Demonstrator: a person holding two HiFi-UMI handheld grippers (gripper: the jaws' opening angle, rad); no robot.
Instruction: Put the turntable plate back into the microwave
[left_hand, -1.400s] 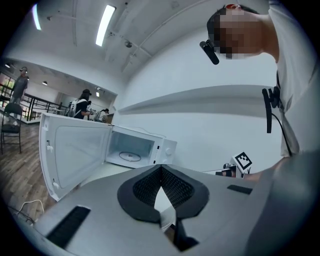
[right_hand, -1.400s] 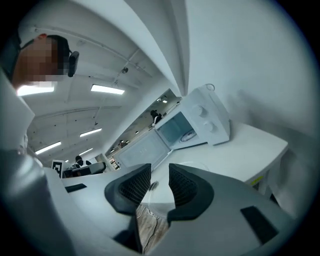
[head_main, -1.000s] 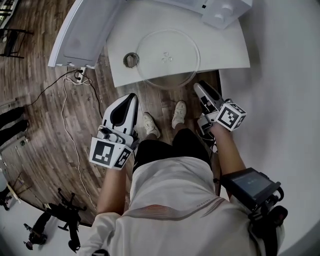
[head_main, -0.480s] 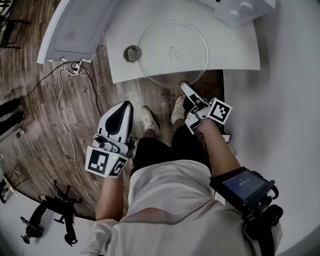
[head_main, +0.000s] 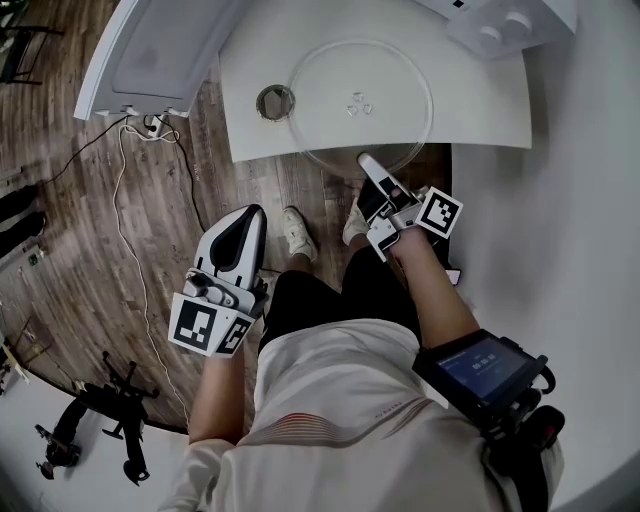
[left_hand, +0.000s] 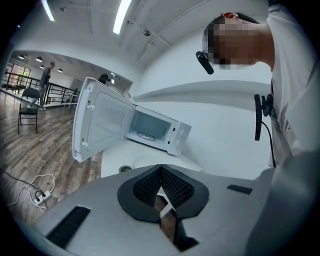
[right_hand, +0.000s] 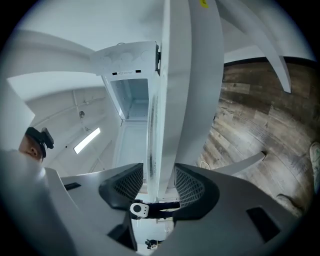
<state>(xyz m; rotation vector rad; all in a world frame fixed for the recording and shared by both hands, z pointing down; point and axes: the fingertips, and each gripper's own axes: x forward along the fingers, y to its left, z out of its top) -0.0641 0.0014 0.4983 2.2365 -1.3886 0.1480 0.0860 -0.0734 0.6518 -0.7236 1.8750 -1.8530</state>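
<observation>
1. The plate (head_main: 360, 100) lies flat in the middle of the table (head_main: 480, 115). Its near rim hangs a little over the near edge.
2. Your right claw (head_main: 367, 165) is at that near rim, just where it hangs over. From the claw, the plate lies straight ahead, toward the far edge.
3. The right claw is turned on its side. Its jaws are apart, one above the rim and one below, with the thin glass between them. I do not think they are pinching it yet.
4. Your left claw (head_main: 247, 215) is pressed together with nothing in it. It hangs low, well off the near edge, so the right claw is much nearer the plate.
5. The microwave (head_main: 505, 25) sits at the far right corner. Its door (head_main: 150, 50) is swung open out past the left edge.
6. A small ring (head_main: 275, 102) lies near the left edge, just beside the plate.
7. I think your next move is to squeeze the rim and keep the plate flat. You would hold the glass by one side only, so it could tip or slip out.
</observation>
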